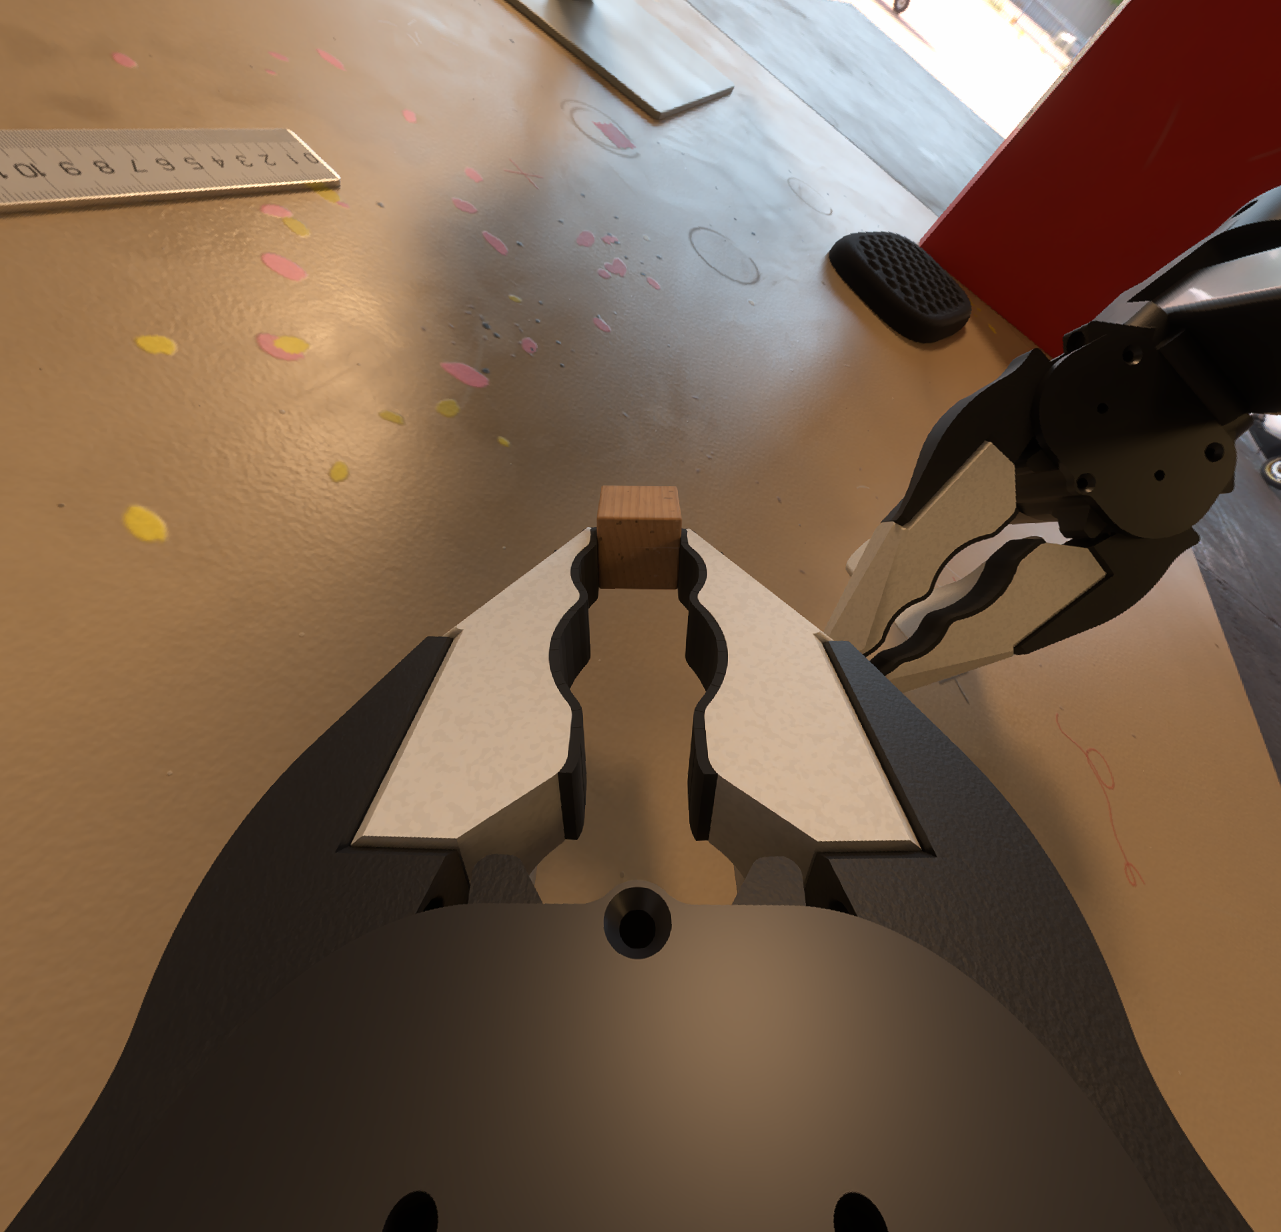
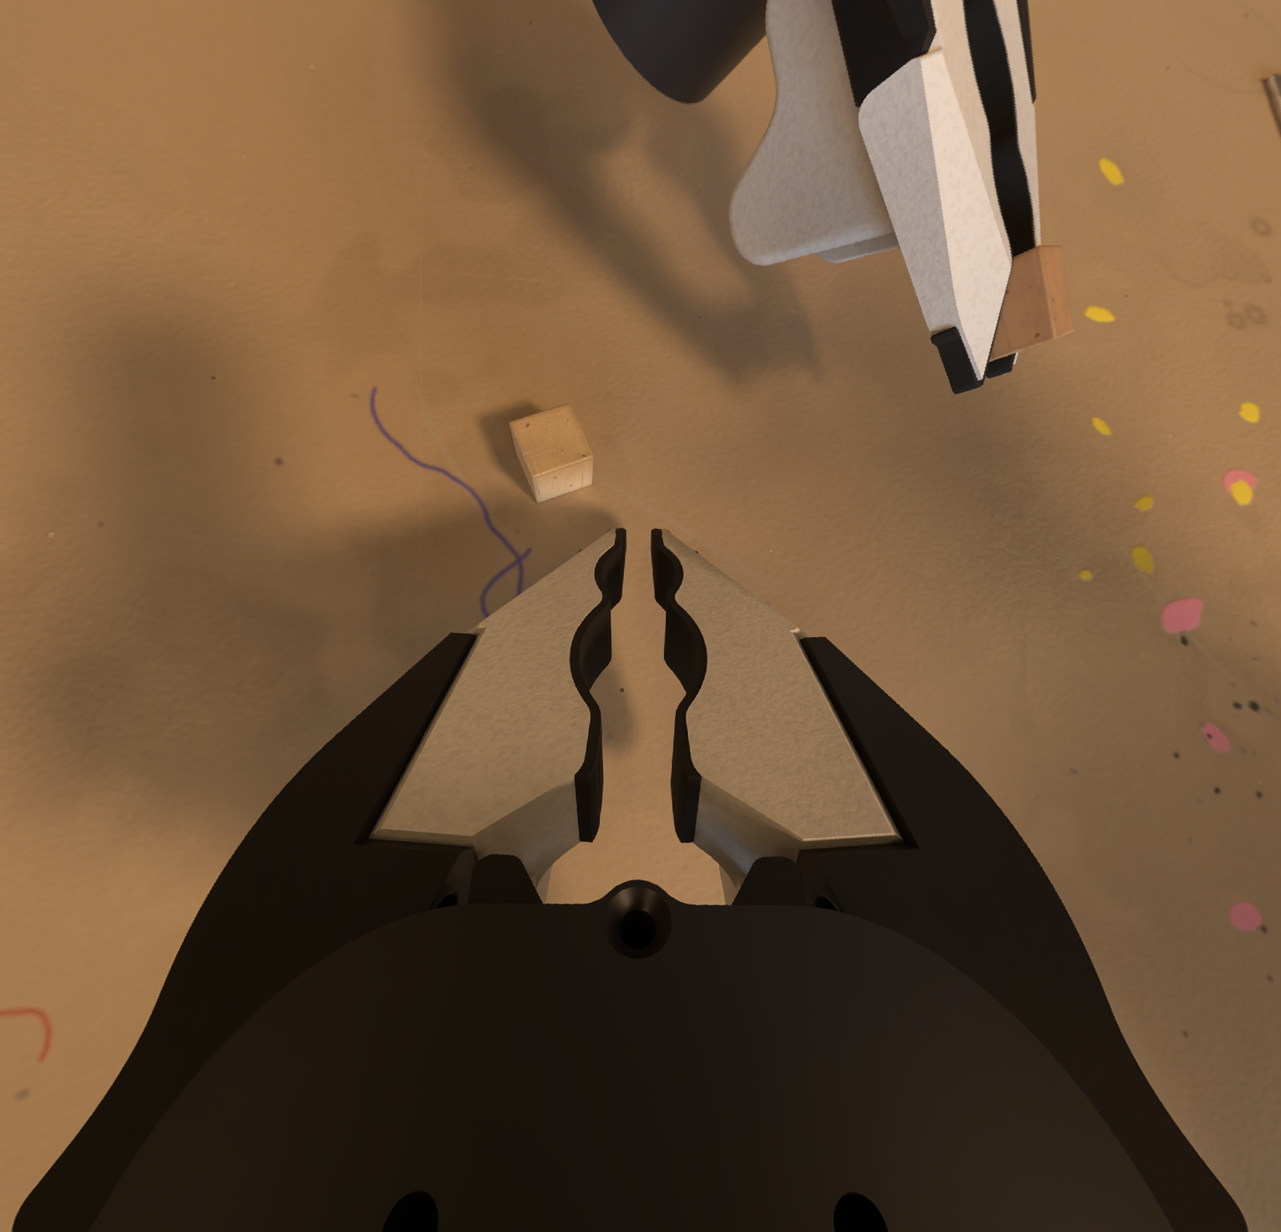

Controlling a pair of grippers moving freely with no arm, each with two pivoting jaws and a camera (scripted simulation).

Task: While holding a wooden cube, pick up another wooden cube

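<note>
My left gripper (image 1: 638,540) is shut on a wooden cube (image 1: 638,537), held between its fingertips above the tan table. The same gripper and cube (image 2: 1036,298) show at the upper right of the right wrist view. A second, paler wooden cube (image 2: 552,452) lies on the table just ahead and slightly left of my right gripper (image 2: 638,537). My right gripper is empty, its jaws nearly closed with a narrow gap, and it hovers above the table. It also shows at the right of the left wrist view (image 1: 880,651).
A metal ruler (image 1: 159,166) lies at the far left. A grey stand base (image 1: 603,34) sits at the back, a black mesh pad (image 1: 901,284) beside a red panel (image 1: 1137,159) at the right. Paint spots and pen scribbles (image 2: 450,485) mark the table.
</note>
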